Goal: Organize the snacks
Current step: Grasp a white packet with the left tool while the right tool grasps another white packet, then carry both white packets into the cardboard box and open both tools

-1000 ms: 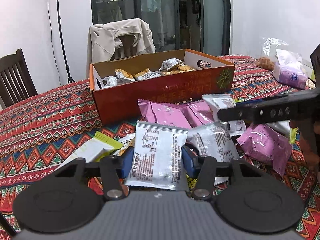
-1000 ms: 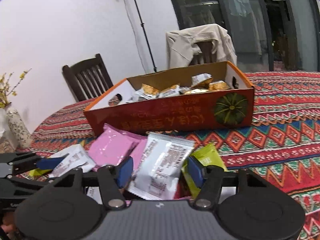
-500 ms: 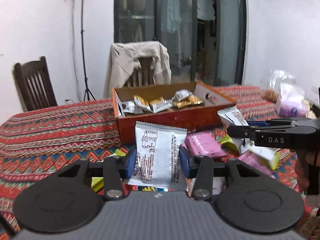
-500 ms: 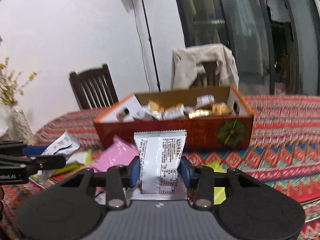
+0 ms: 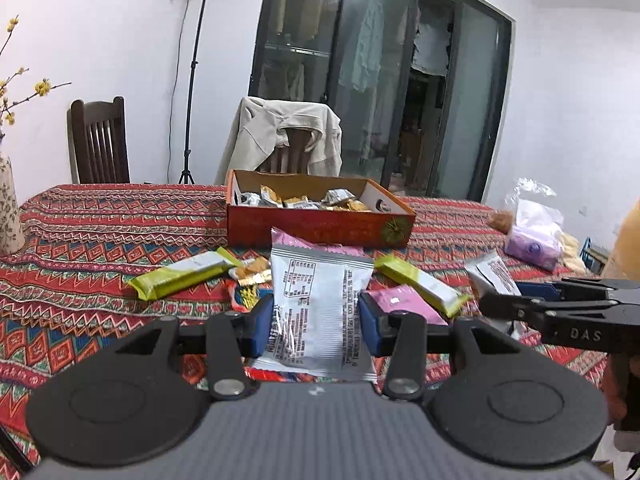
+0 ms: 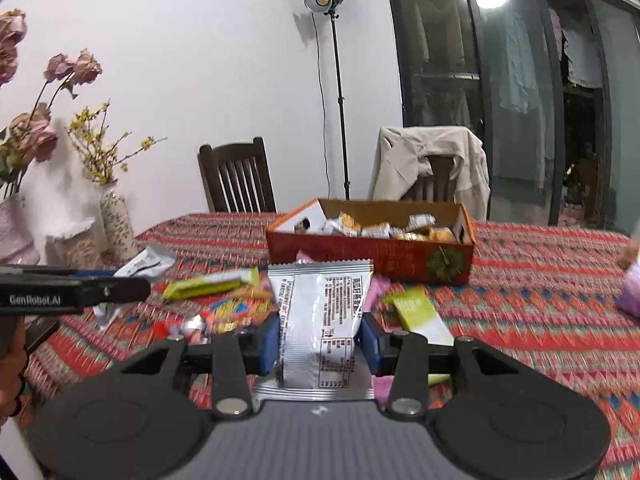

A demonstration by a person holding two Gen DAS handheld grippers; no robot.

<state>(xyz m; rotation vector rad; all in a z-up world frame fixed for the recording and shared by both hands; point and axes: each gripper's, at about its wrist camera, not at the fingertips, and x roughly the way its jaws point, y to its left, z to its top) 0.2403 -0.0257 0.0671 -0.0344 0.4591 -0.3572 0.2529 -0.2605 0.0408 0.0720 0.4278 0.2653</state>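
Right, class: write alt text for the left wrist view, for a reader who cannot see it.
The left gripper grips a silver snack packet upright above a patterned tablecloth strewn with snacks. Behind stands an open red box of wrapped snacks; the right gripper holds another packet.

Left gripper [image 5: 316,322] clamped on upright silver snack packet [image 5: 318,304]. Beyond: red box [image 5: 320,228] holding wrapped snacks; green bars [image 5: 184,274] and pink packets [image 5: 404,304] loose on patterned tablecloth [image 5: 100,232]. Right gripper [image 5: 500,300] alongside, gripping another silver packet [image 5: 494,276].
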